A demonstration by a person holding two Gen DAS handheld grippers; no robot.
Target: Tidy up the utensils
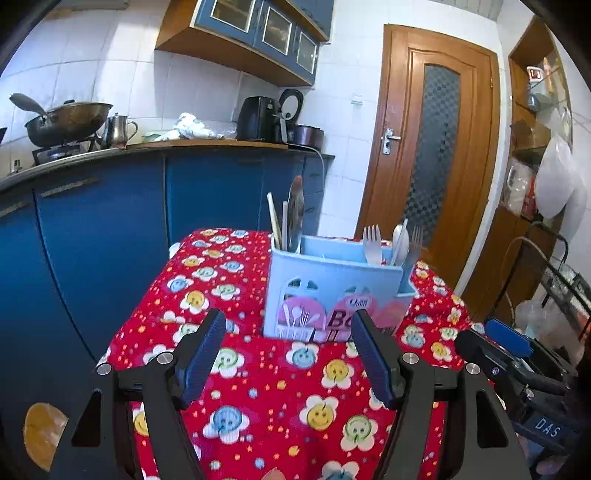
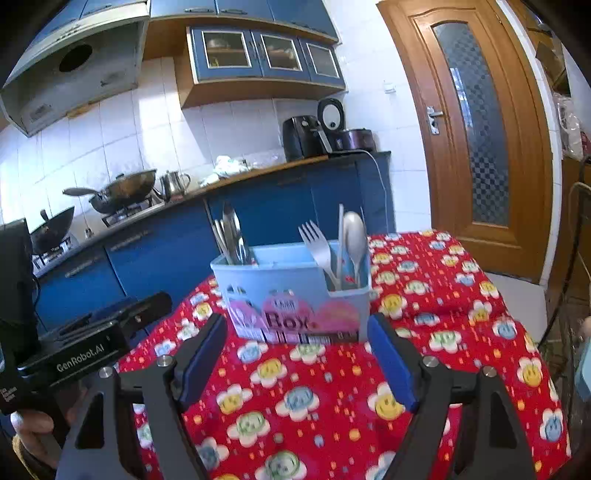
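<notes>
Table [image 1: 258, 387] under red smiley cloth, near edge cut off by both frames. Light-blue caddy [image 1: 332, 291] stands on it at the far end — label partly hidden behind the fingers. Fork [image 2: 317, 247], spoon [image 2: 354, 236] in the right compartment; left compartment's contents blurred. Left gripper [image 1: 290, 350] and right gripper [image 2: 297, 354] — jaws apart, empty.

You're in a home kitchen. White wall tiles [image 1: 110, 66] behind a blue-fronted counter [image 1: 207, 184], glass-door wall cabinets [image 1: 258, 26] at 12 o'clock. Wok [image 1: 70, 118] on a gas burner at 10 o'clock with a steel kettle [image 1: 118, 131] beside it; range hood [image 2: 74, 70] above in the right wrist view. Black air fryer [image 1: 258, 118] and rice cooker [image 1: 303, 133] farther along the counter. Wooden door [image 1: 436, 147] at 2 o'clock. Table under a red smiley-flower cloth [image 1: 258, 387] at 6 o'clock.
</notes>
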